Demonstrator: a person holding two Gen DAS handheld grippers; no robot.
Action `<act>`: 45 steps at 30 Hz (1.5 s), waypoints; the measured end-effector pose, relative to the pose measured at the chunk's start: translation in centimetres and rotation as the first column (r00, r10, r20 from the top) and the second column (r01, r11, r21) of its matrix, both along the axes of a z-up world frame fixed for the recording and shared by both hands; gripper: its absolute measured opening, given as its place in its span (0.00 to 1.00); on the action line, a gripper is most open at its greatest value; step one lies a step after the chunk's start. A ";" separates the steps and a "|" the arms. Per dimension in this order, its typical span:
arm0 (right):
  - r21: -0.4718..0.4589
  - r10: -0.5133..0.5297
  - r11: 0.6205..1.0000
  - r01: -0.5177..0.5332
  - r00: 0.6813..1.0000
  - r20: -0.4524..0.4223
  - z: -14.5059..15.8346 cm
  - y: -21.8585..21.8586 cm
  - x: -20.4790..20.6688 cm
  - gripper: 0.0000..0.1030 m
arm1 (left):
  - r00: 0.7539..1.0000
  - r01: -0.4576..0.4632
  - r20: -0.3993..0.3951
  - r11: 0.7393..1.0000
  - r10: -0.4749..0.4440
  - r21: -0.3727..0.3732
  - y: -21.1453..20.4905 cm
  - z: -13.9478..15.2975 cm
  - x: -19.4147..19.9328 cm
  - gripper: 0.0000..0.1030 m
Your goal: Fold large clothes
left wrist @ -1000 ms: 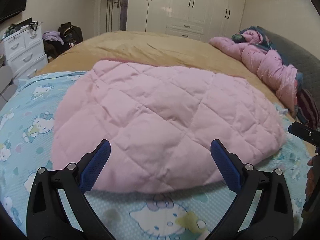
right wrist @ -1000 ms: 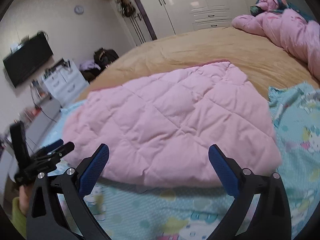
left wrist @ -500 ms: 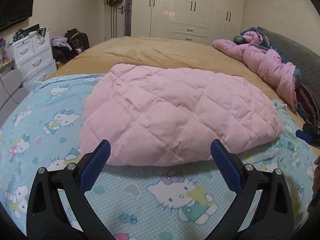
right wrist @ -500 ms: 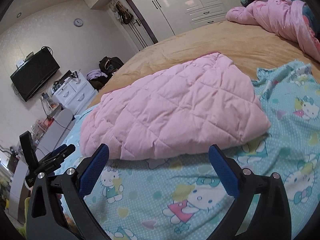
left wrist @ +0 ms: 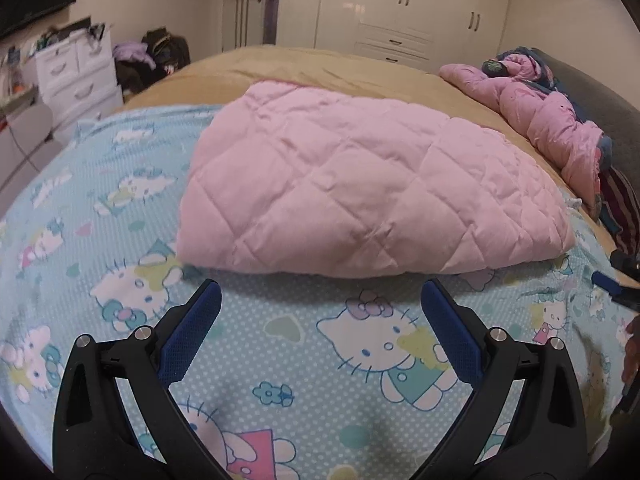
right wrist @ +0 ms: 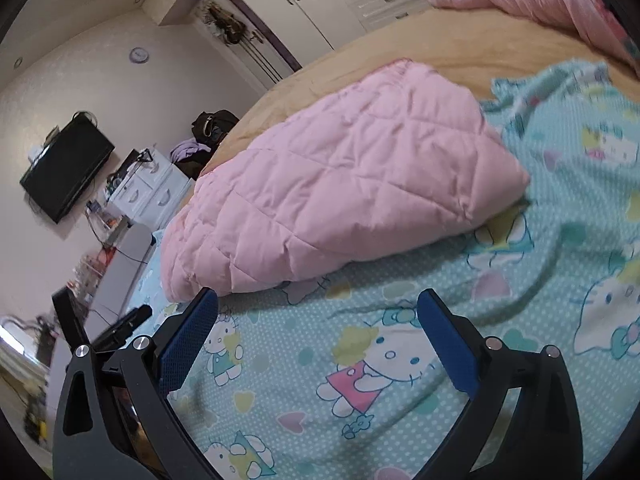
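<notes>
A folded pink quilted garment [left wrist: 360, 196] is laid on a blue cartoon-print sheet [left wrist: 304, 344], which is spread over a bed with a tan cover [left wrist: 320, 68]. The left claw [left wrist: 320, 304] is held apart, nothing gripped, just short of the garment's near edge. The right claw [right wrist: 318, 312] is likewise spread wide and empty, near the garment's lower corner. A second pink padded garment [left wrist: 540, 116] is heaped at the bed's far right side. White wardrobes [left wrist: 400, 4] are seen behind.
</notes>
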State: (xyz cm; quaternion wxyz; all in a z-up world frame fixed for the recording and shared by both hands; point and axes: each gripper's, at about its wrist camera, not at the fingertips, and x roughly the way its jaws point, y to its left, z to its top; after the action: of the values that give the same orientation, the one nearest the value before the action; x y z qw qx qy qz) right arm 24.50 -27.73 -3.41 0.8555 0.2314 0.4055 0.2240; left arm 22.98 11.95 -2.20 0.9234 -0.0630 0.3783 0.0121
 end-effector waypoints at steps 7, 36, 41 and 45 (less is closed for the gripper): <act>0.066 -0.012 0.998 0.016 0.998 -0.066 -2.0 -1.2 0.8 0.96 | 0.999 -0.026 -0.046 0.998 0.023 -0.057 1.4 -1.8 0.5 0.91; 0.443 -0.139 0.862 0.247 0.955 -0.262 -9.3 -11.1 12.4 0.96 | 0.982 -0.189 -0.131 0.698 0.136 -0.691 12.4 -8.5 8.3 0.91; 0.473 -0.120 0.840 0.266 0.941 -0.315 -9.8 -12.6 14.1 0.96 | 0.982 -0.189 -0.144 0.670 0.123 -0.718 13.5 -8.7 9.7 0.91; 0.419 -0.101 0.873 0.250 0.933 -0.346 -9.3 -12.3 15.3 0.96 | 0.978 -0.203 -0.182 0.657 0.102 -0.726 13.9 -8.6 10.9 0.92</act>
State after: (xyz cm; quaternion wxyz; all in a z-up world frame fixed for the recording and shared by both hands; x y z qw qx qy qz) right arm 39.85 -40.06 -12.68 0.7187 0.4948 0.4486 0.1937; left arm 33.88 25.90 -10.84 0.7883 -0.4627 0.4009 -0.0608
